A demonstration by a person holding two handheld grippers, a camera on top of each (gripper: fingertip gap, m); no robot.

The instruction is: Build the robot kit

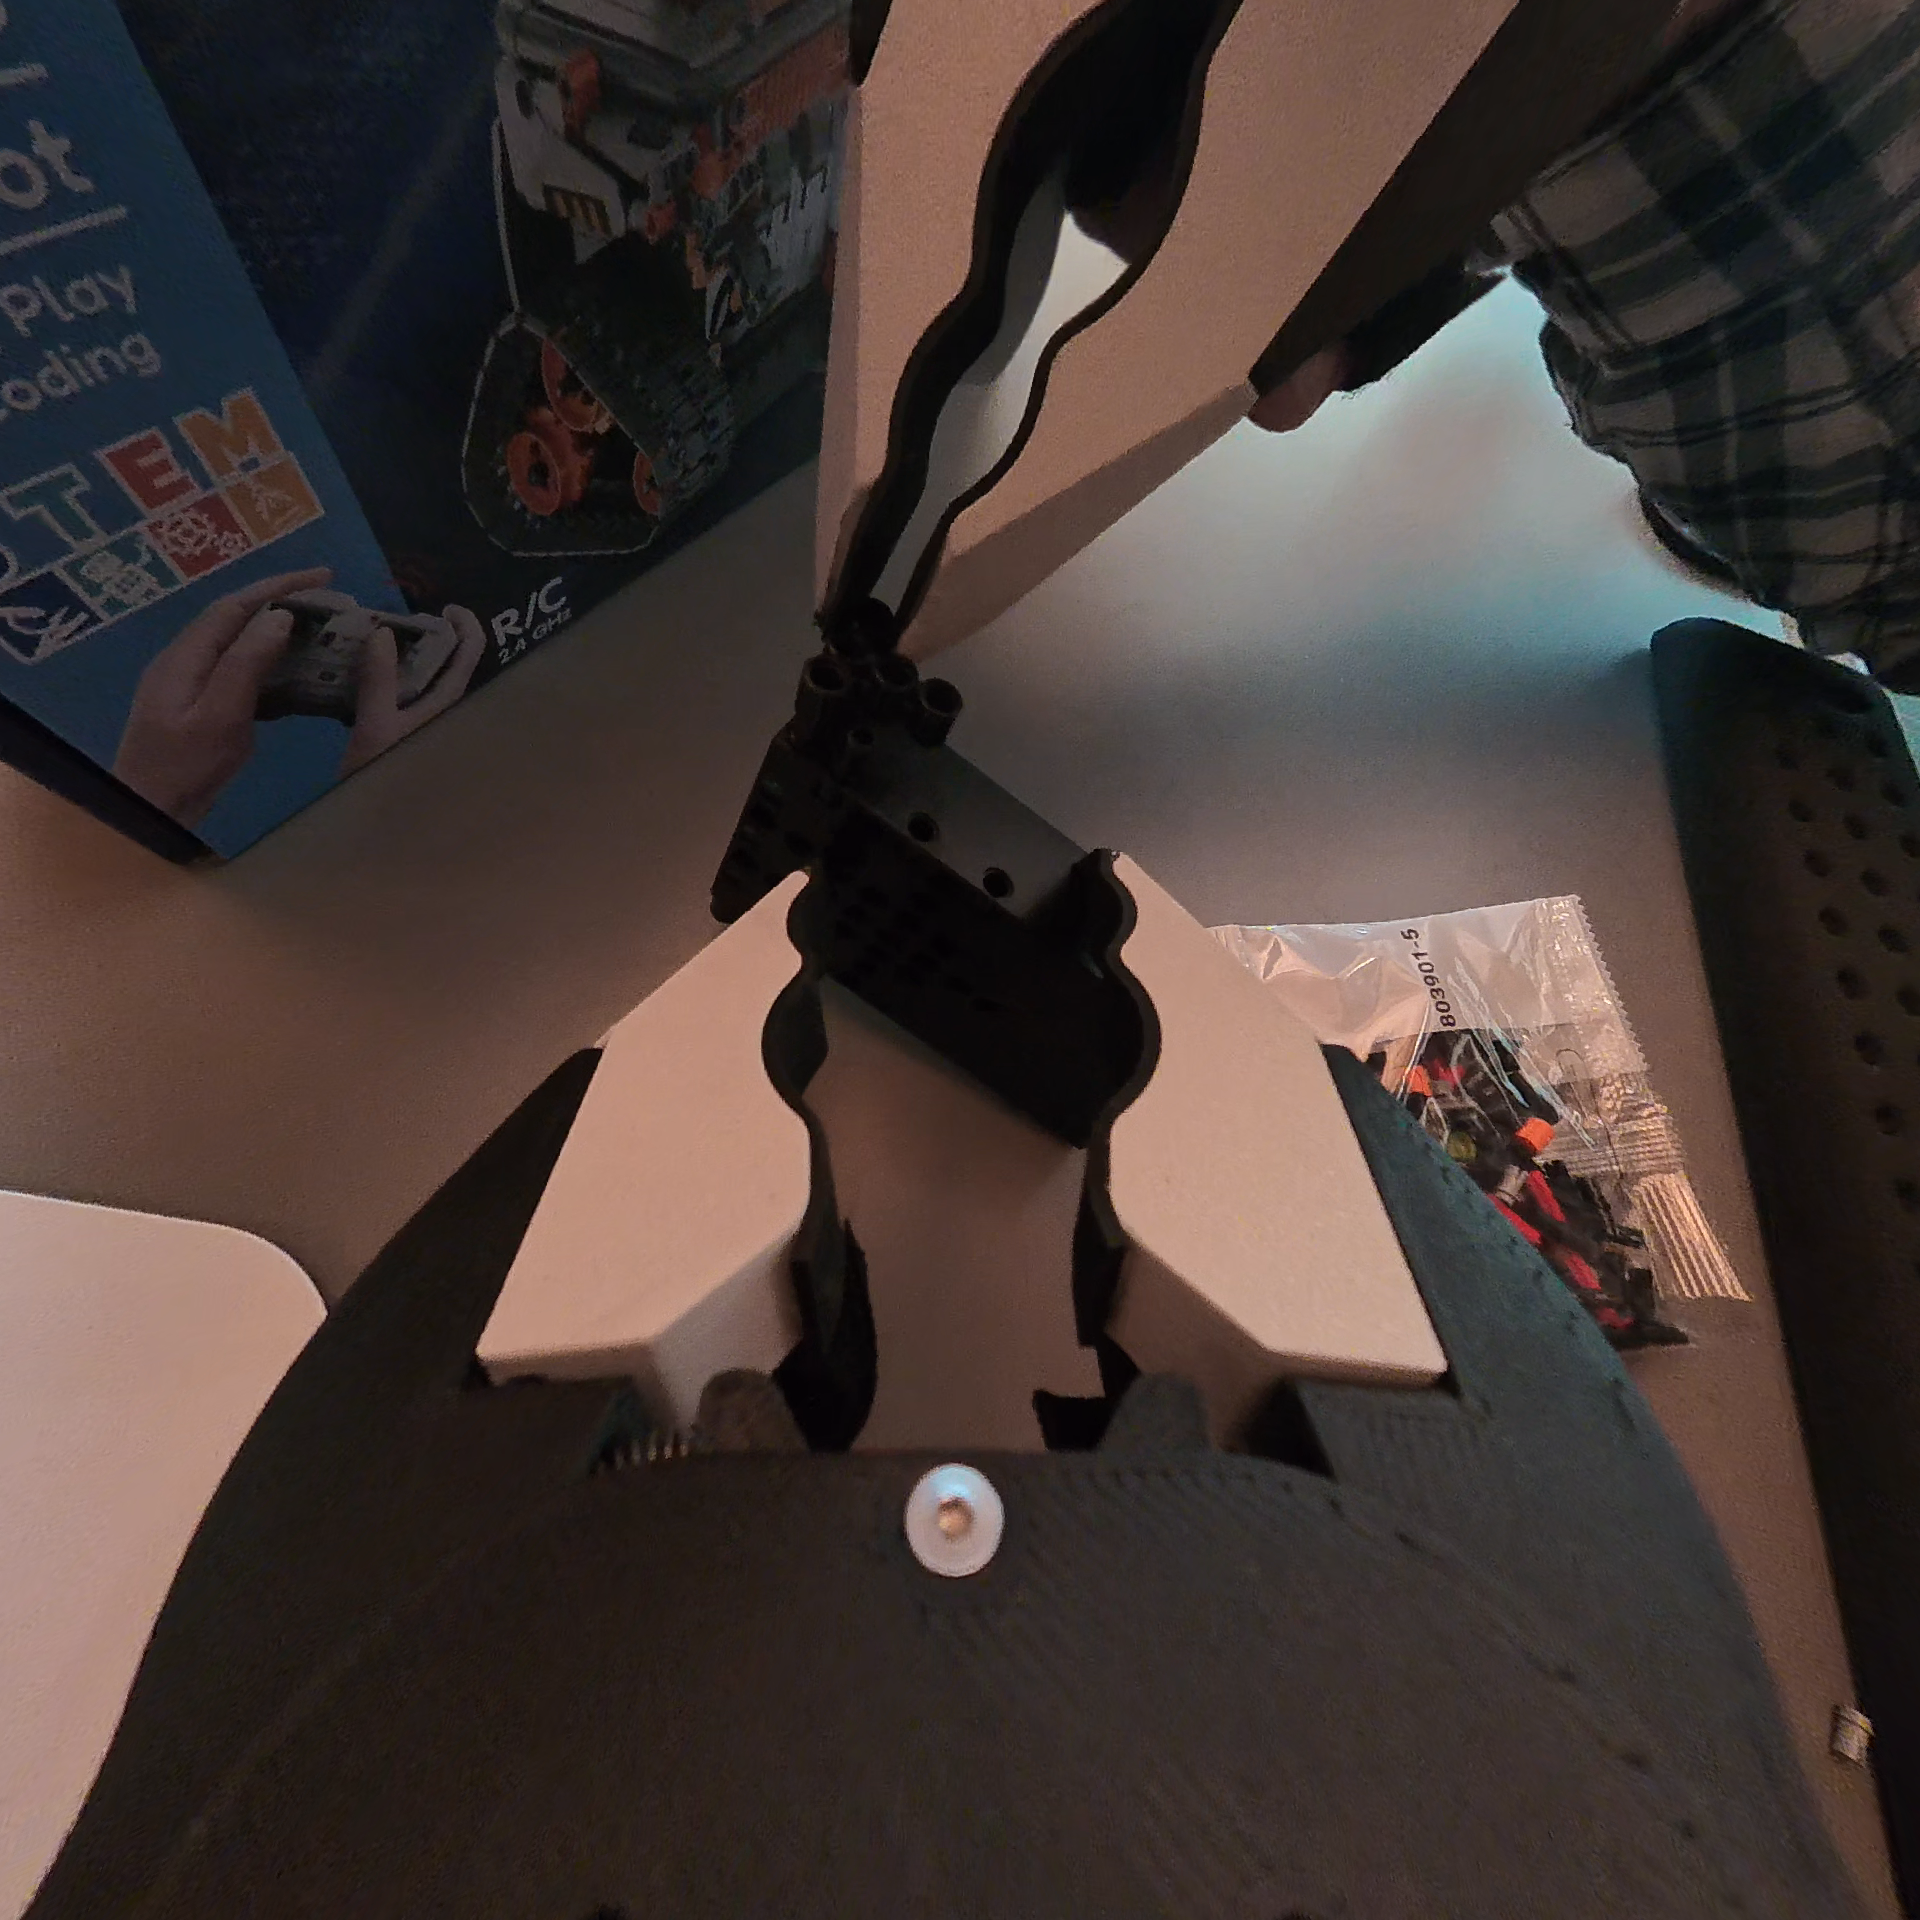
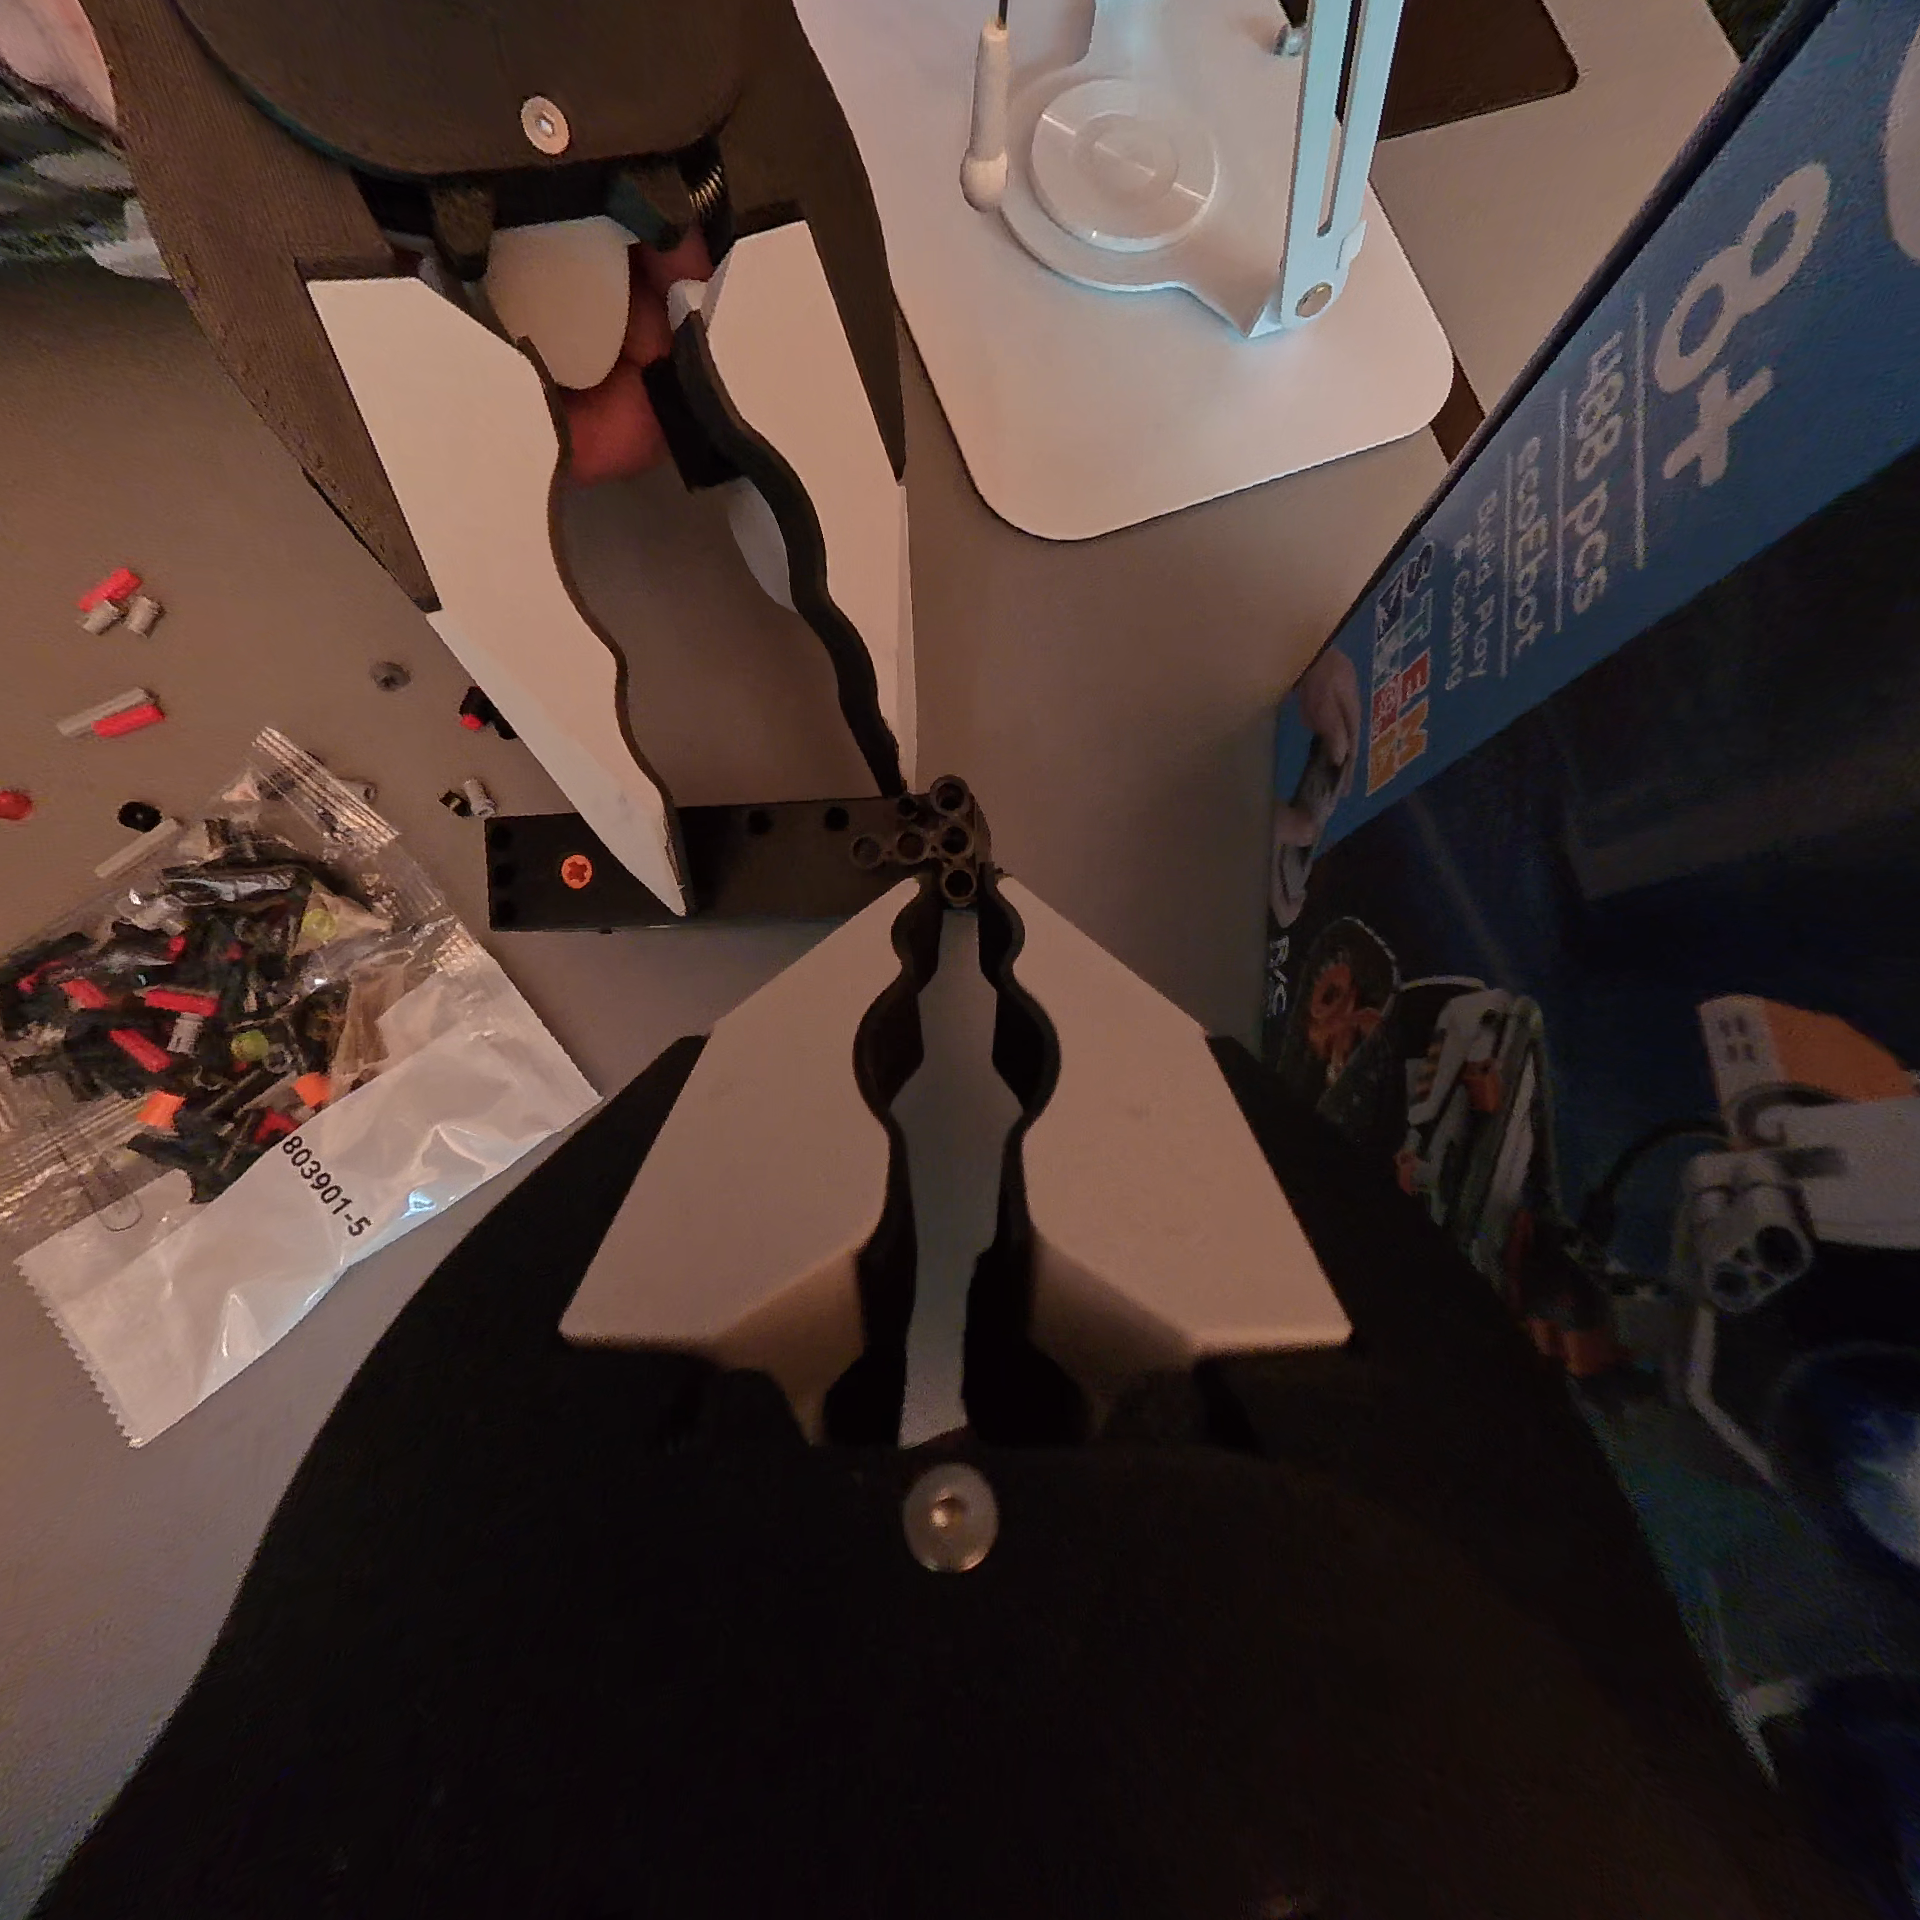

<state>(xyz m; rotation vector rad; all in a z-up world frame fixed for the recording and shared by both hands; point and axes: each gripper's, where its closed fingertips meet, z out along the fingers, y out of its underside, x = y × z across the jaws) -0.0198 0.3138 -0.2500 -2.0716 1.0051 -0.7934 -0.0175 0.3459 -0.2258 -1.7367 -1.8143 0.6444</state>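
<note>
The work surface is a plain grey-beige desk under dim, warm light; little of the room beyond it is visible.

The main item is a long black block with rows of round holes and an orange cross-shaped fitting at one end. It lies between the two grippers near the middle of the desk; whether it rests on the desk or is lifted cannot be determined. A small black connector piece made of several open round sockets sits against its other end.

The left gripper is clamped across the body of the black block, with one black wavy-edged pad on each side. The right gripper is pinched almost closed on the small black connector piece at the block's end, with only a narrow slit left between its pads.

Surrounding items:
- A blue printed box stands upright beside the grippers, close to the working area.
- A clear plastic bag of small black, red and orange parts lies flat on the desk, on the side away from the box.
- Loose small parts, red, grey and black, are scattered beyond the bag.
- A white stand base with a metal arm sits behind the left gripper.
- A dark perforated pad lies along one edge.
- A plaid sleeve shows behind the right gripper.
</note>
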